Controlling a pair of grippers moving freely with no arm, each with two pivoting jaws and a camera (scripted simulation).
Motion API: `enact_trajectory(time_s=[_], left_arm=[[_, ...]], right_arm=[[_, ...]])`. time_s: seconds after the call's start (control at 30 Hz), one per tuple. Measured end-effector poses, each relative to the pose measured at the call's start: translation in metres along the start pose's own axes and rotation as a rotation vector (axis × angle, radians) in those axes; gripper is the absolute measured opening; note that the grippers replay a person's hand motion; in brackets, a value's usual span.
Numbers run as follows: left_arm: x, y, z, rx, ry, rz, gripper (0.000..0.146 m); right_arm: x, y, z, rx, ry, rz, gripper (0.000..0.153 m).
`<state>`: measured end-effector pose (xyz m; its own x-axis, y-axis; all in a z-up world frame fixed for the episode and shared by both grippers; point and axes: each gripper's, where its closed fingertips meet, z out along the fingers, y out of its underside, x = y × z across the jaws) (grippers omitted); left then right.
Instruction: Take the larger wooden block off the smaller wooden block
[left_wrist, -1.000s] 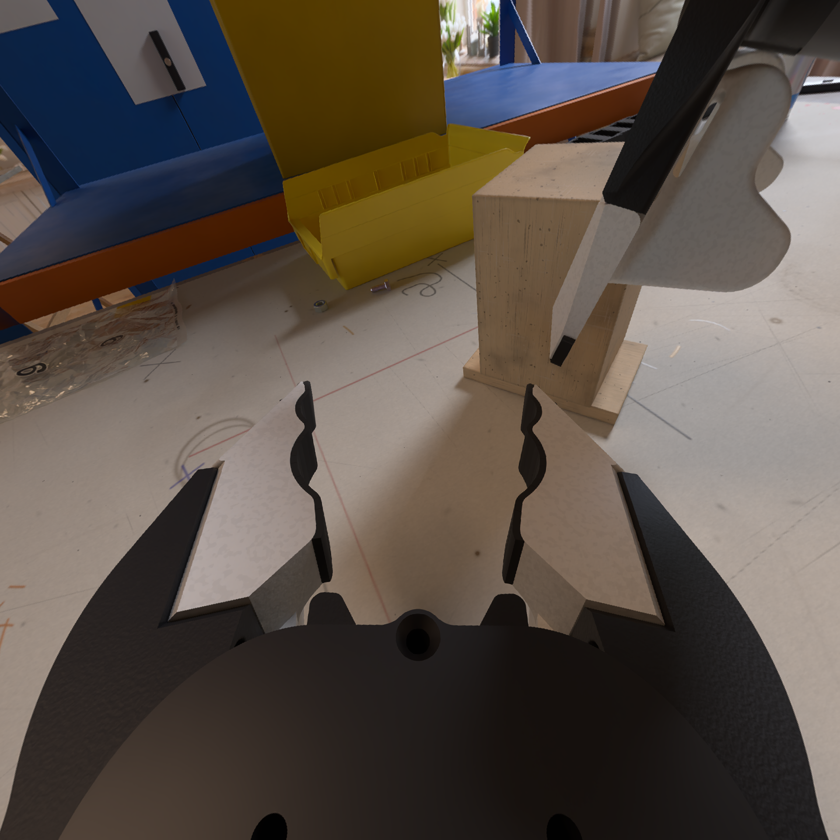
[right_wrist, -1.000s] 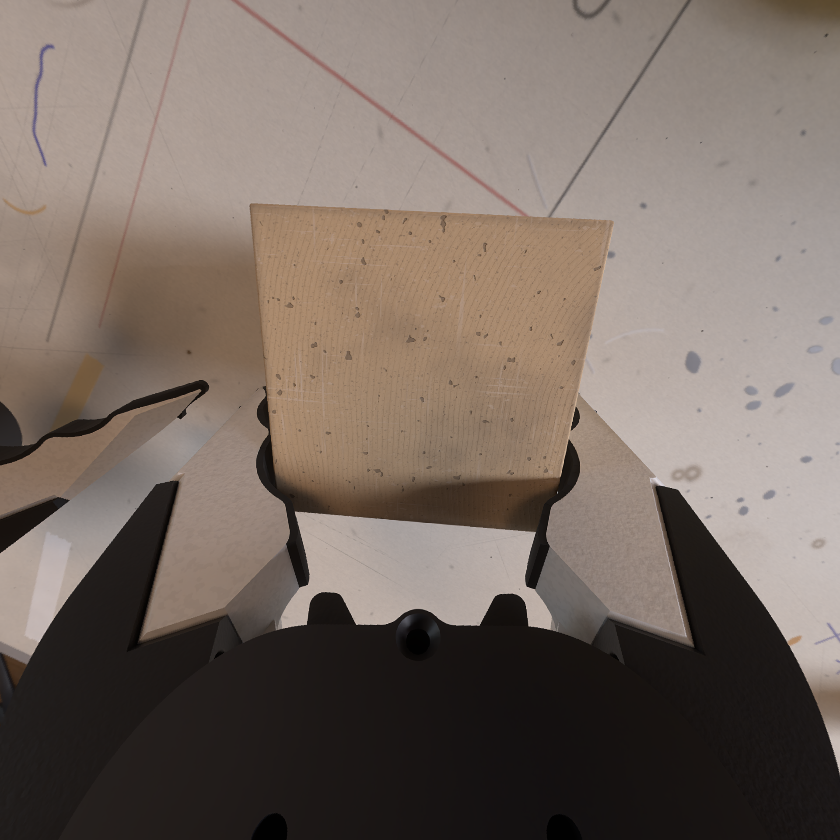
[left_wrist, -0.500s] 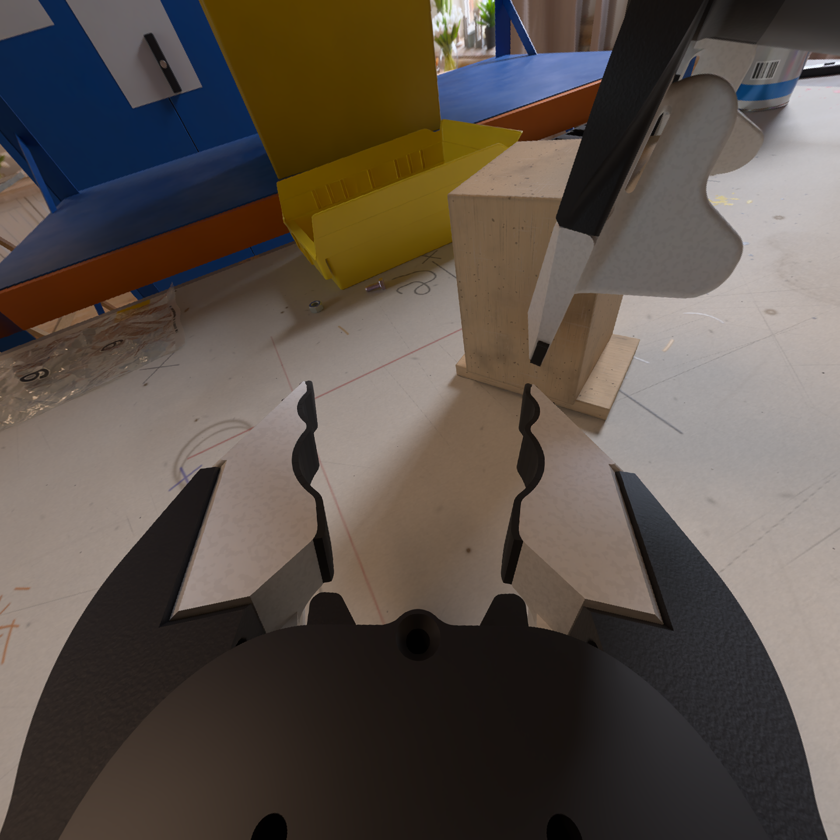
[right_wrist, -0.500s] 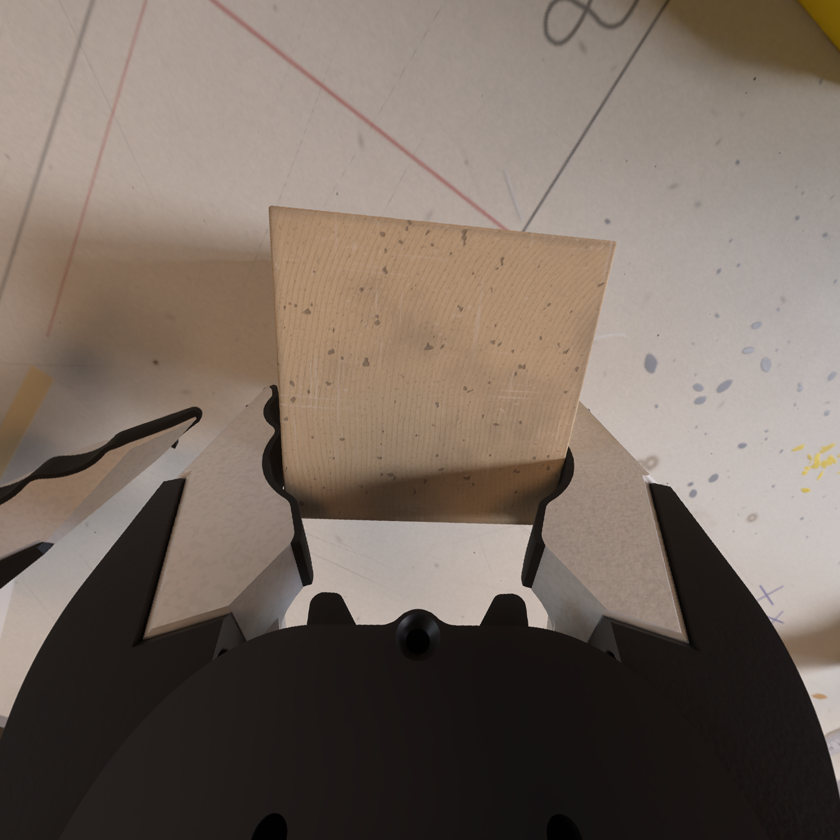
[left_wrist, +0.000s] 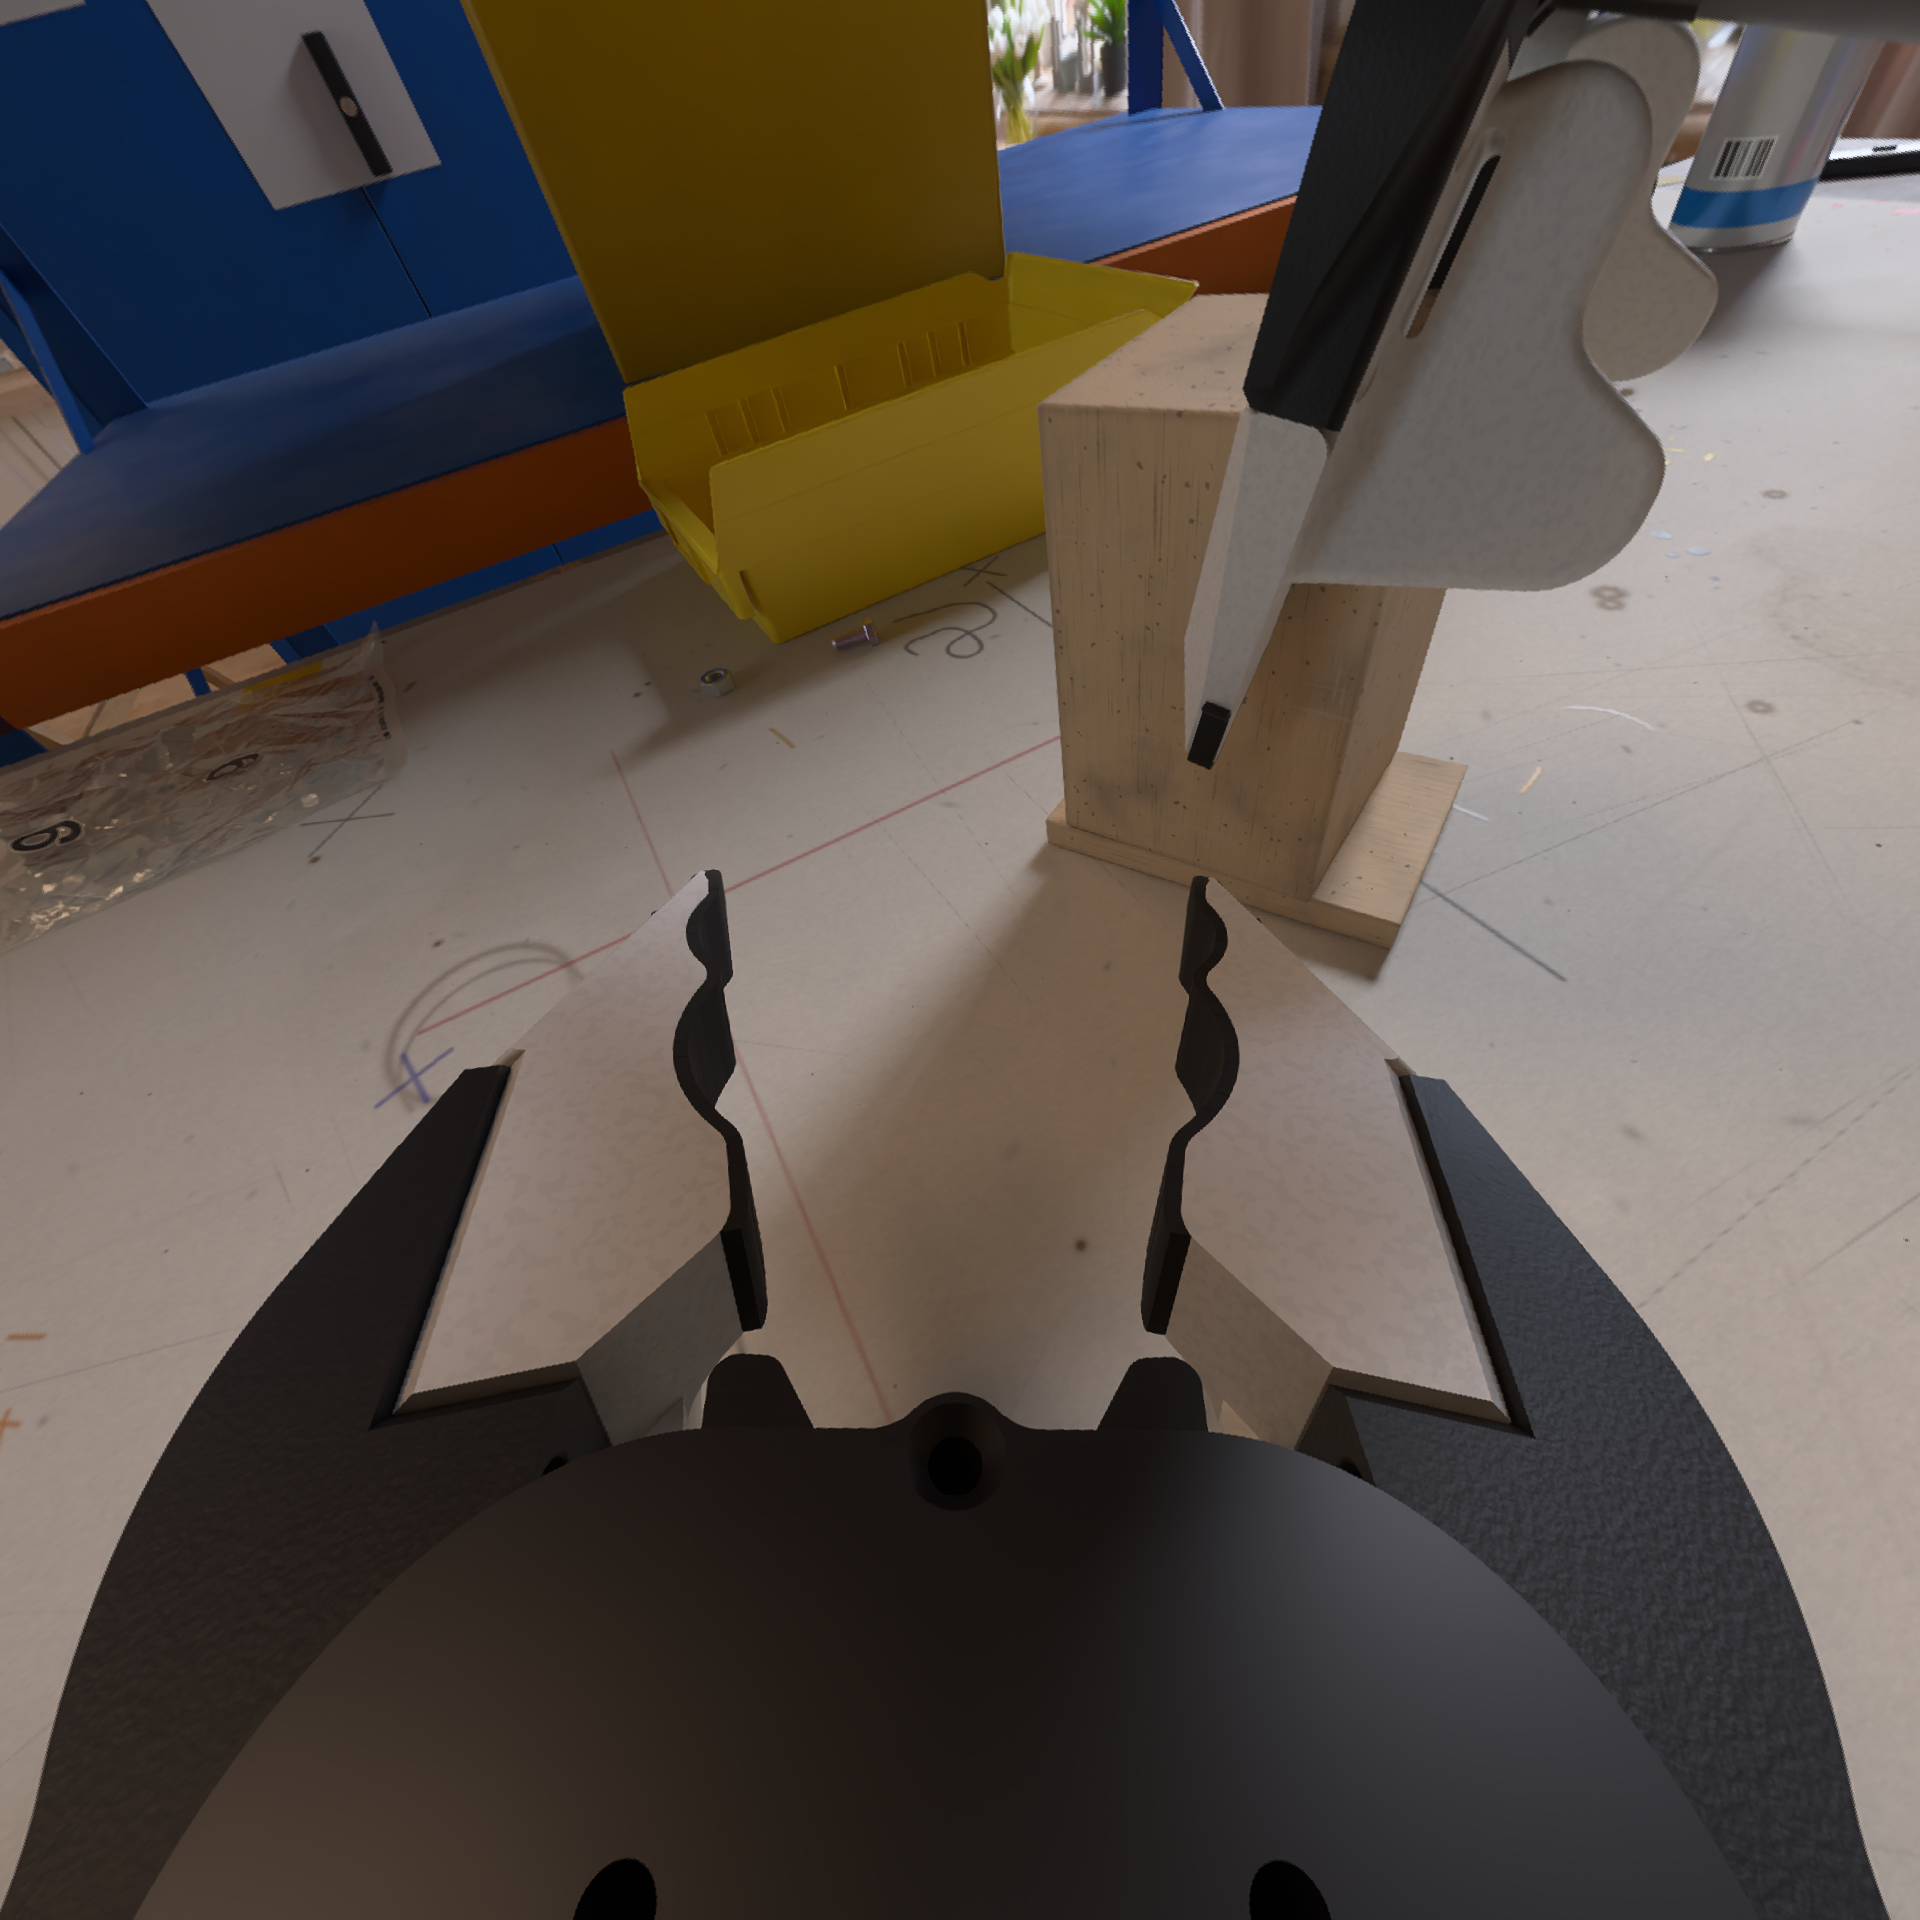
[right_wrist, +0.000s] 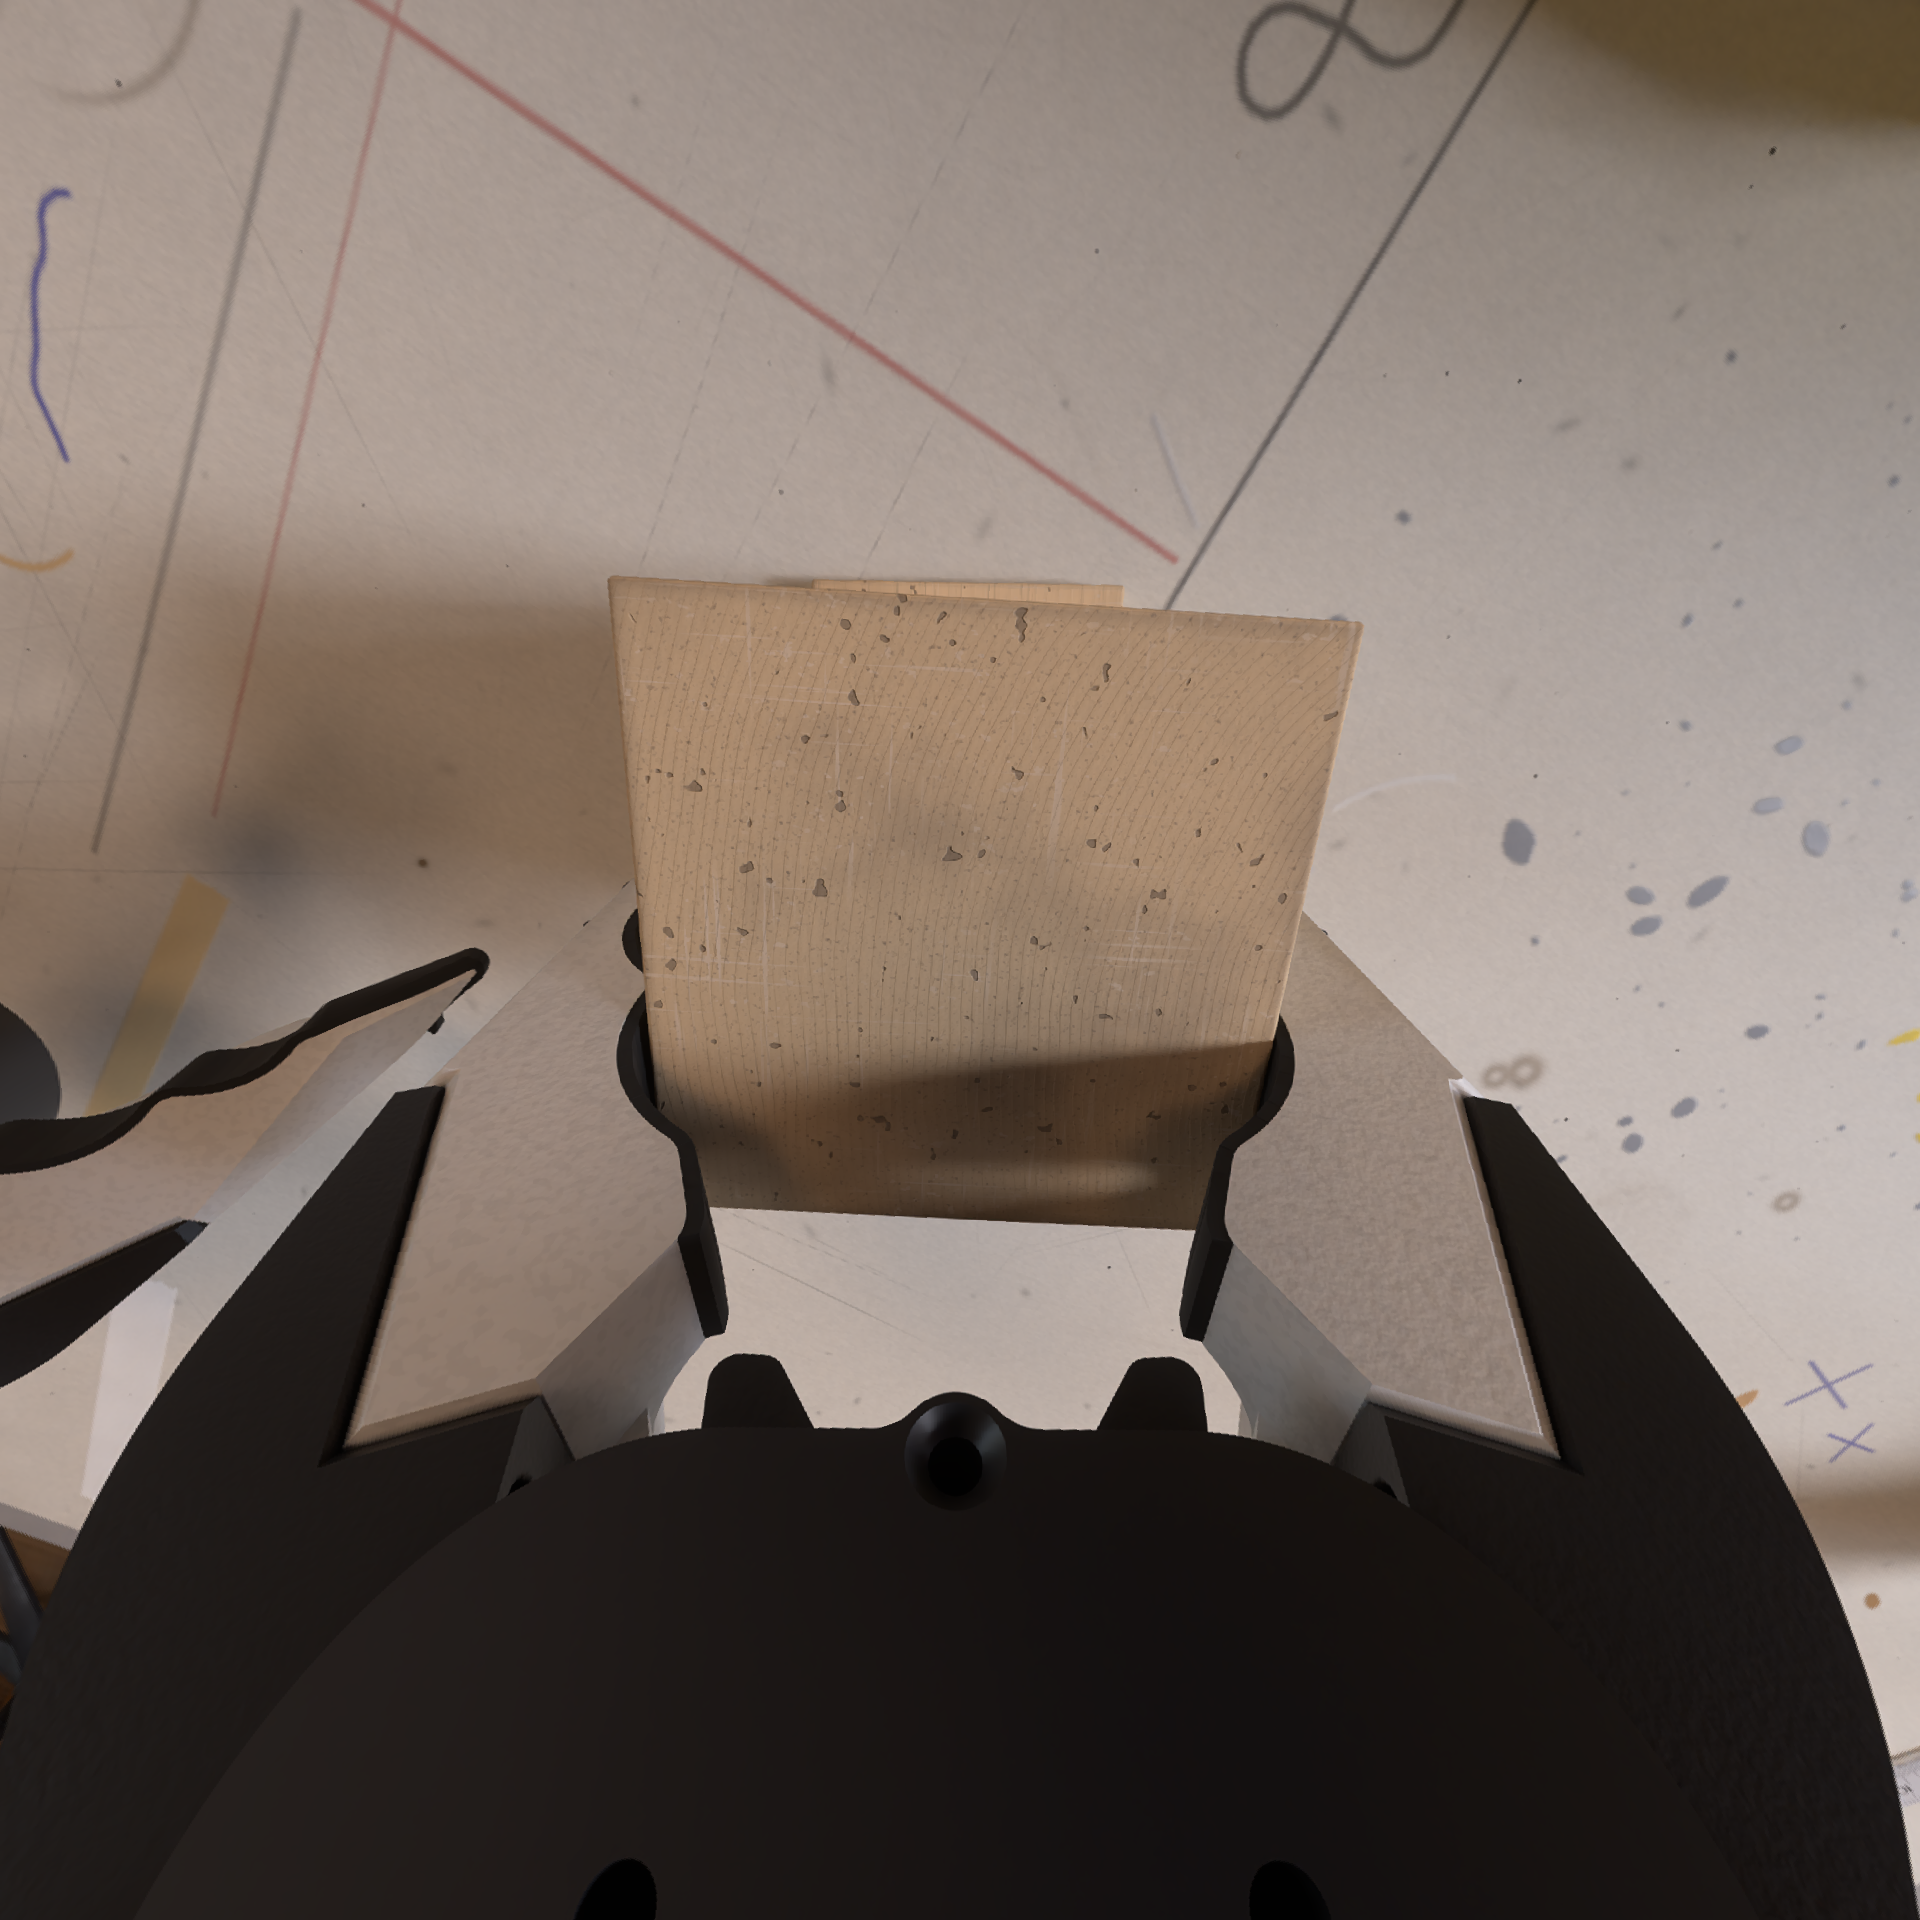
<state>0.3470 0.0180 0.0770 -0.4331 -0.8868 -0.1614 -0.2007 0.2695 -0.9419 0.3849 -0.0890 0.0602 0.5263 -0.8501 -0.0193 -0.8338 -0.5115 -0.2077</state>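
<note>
The larger wooden block stands upright on the smaller, flat wooden block on the table. My right gripper comes down from above and is shut on the larger block, one finger pressed against its side. A sliver of the smaller block shows past the larger block's far edge. My left gripper is open and empty, low over the table just in front of the blocks. One of its fingers shows at the left of the right wrist view.
A yellow bin lies behind the blocks, against a blue and orange rack. A clear plastic bag lies at the left. A small bolt and nut lie near the bin. A grey canister stands far right.
My right gripper has stayed shut on the larger block. The smaller block's far edge has come into sight in the right wrist view. My left gripper has drifted slightly and stays open.
</note>
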Motion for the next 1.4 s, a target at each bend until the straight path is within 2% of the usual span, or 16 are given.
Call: enact_trajectory(time_s=[0.23, 0.43, 0.67, 1.13, 1.4], left_arm=[[0.004, 0.0, 0.0, -0.01, 0.006, 0.021, 0.087], [-0.001, 0.0, -0.001, -0.005, 0.0, 0.004, 0.087], [-0.001, 0.0, -0.001, -0.01, -0.004, 0.012, 0.086], [-0.002, 0.001, -0.001, -0.012, -0.007, 0.009, 0.086], [-0.001, 0.003, 0.001, -0.024, -0.009, 0.013, 0.086]], right_arm=[[0.001, 0.0, -0.003, 0.0, -0.041, -0.003, 0.11], [-0.003, -0.004, -0.024, 0.059, -0.14, 0.038, 0.11], [-0.004, -0.006, -0.032, 0.082, -0.13, 0.029, 0.11], [-0.008, 0.009, -0.009, -0.007, -0.1, 0.023, 0.11], [-0.008, 0.008, -0.005, 0.012, -0.076, 0.014, 0.11]])
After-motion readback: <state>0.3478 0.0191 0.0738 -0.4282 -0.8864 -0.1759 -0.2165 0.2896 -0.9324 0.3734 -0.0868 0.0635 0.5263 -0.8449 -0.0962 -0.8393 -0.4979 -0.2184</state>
